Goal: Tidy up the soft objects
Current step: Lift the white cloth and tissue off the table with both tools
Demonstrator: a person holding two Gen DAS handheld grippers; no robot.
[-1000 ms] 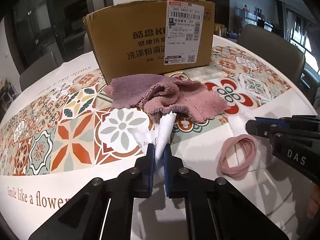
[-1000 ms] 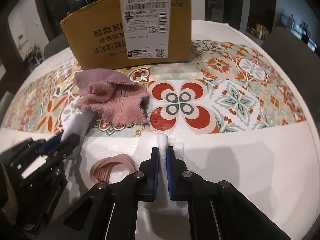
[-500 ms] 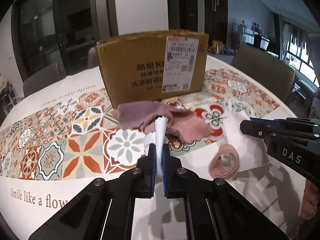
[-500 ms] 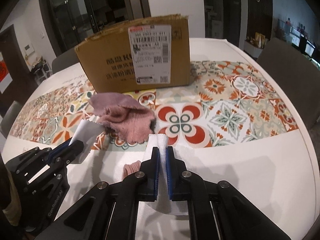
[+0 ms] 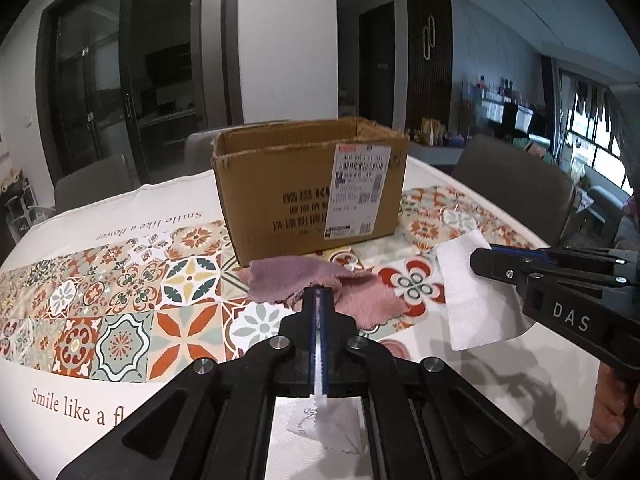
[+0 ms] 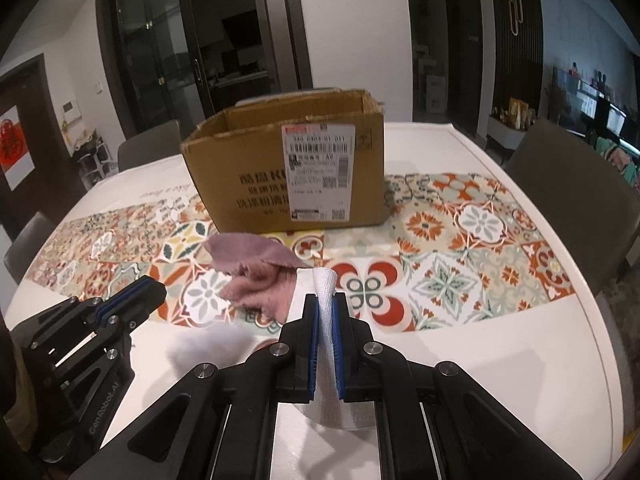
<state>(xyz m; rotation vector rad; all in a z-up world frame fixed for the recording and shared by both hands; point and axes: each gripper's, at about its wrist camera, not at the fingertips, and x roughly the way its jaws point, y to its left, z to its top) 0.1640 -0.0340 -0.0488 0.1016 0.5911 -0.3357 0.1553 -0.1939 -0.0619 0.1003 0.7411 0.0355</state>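
Two tools are working above the worktop [image 6: 500, 344], each one clamping an edge of the same white cloth [image 5: 472, 292]. The left tool [image 5: 319, 300] is pinching a thin white edge between its closed blue pads, with a zigzag-cut corner hanging below the fingers. The right tool [image 6: 325, 308] is gripping a folded band of the white cloth between its closed pads (the fold is rising just above the fingertips). The cloth is hanging in the air, clear of the patterned tablecloth [image 6: 460, 248]. A pink towel [image 6: 256, 276] is lying crumpled on the tablecloth, just beyond both tools and near the front of an open cardboard box [image 6: 288, 160]. The box is standing upright at the far middle of the worktop. A pink loop [image 5: 394, 347] is lying partly hidden behind the left tool.
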